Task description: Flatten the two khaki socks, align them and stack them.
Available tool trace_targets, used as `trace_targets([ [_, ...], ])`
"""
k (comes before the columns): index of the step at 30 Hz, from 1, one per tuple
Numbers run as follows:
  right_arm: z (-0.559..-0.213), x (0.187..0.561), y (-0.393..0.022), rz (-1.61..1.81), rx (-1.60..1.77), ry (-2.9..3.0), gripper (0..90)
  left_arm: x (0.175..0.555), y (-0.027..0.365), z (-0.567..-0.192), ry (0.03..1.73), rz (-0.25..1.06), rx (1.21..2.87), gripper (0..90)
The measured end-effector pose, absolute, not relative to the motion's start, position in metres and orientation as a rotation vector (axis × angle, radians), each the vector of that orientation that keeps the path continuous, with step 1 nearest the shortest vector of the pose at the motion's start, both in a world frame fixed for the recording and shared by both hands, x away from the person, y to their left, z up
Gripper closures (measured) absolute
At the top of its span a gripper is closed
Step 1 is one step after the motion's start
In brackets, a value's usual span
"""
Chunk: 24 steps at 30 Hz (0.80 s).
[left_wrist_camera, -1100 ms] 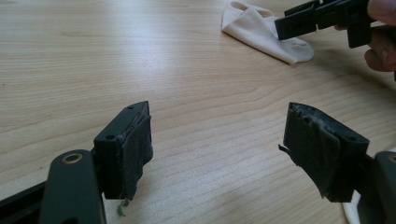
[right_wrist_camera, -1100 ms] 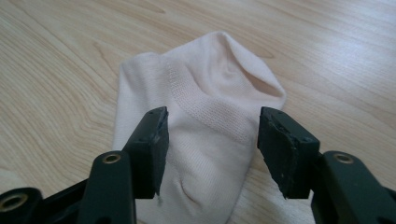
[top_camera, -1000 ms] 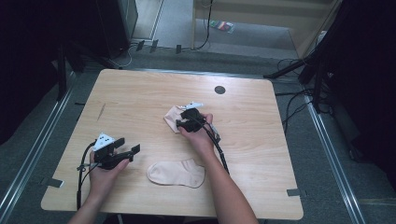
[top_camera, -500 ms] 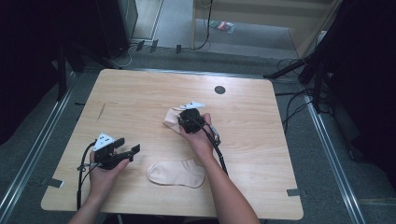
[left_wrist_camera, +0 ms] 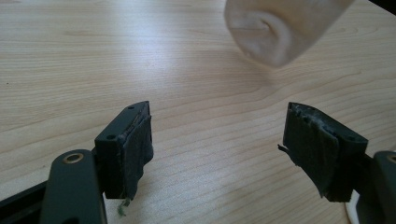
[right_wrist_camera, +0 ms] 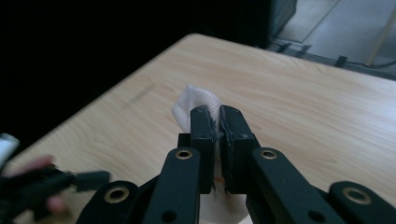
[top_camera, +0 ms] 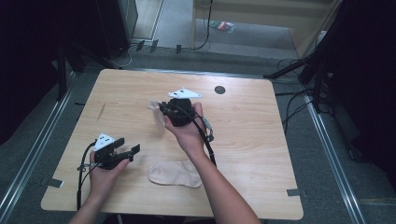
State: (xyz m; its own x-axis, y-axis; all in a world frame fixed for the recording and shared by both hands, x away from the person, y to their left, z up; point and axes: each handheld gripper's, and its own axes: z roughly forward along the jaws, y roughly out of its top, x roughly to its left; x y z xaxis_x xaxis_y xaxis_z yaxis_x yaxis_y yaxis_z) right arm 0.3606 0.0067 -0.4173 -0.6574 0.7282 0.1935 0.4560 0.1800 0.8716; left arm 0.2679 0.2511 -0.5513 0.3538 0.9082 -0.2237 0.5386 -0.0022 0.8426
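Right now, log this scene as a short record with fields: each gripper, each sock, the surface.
right gripper: jaws have just closed on the lifted sock, held above the table
lifted sock: pale, pinched between the pads, hanging off the table
left gripper: open, nothing between the jaws, low over the wood
flat sock: lying flat near the table's front edge, untouched
table: light wood
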Motion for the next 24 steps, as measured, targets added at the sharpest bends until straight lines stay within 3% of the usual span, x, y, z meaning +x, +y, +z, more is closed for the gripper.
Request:
trace_targets([
  [5, -0.422, 0.355, -0.008, 1.553, 1.293, 2.130, 85.7, 0.268, 0.251, -0.551, 1.307, 0.487, 1.672, 24.5],
  [15, -0.512, 0.372, -0.080, 1.314, 1.690, 1.988, 84.4, 0.268, 0.251, -0.551, 1.314, 0.485, 1.672, 24.6],
  [18, -0.522, 0.371, -0.099, 1.259, 1.760, 1.934, 79.0, 0.268, 0.251, -0.551, 1.316, 0.488, 1.673, 24.7],
  [24, -0.528, 0.361, -0.130, 1.199, 1.753, 1.821, 56.5, 0.268, 0.251, -0.551, 1.305, 0.499, 1.671, 28.4],
])
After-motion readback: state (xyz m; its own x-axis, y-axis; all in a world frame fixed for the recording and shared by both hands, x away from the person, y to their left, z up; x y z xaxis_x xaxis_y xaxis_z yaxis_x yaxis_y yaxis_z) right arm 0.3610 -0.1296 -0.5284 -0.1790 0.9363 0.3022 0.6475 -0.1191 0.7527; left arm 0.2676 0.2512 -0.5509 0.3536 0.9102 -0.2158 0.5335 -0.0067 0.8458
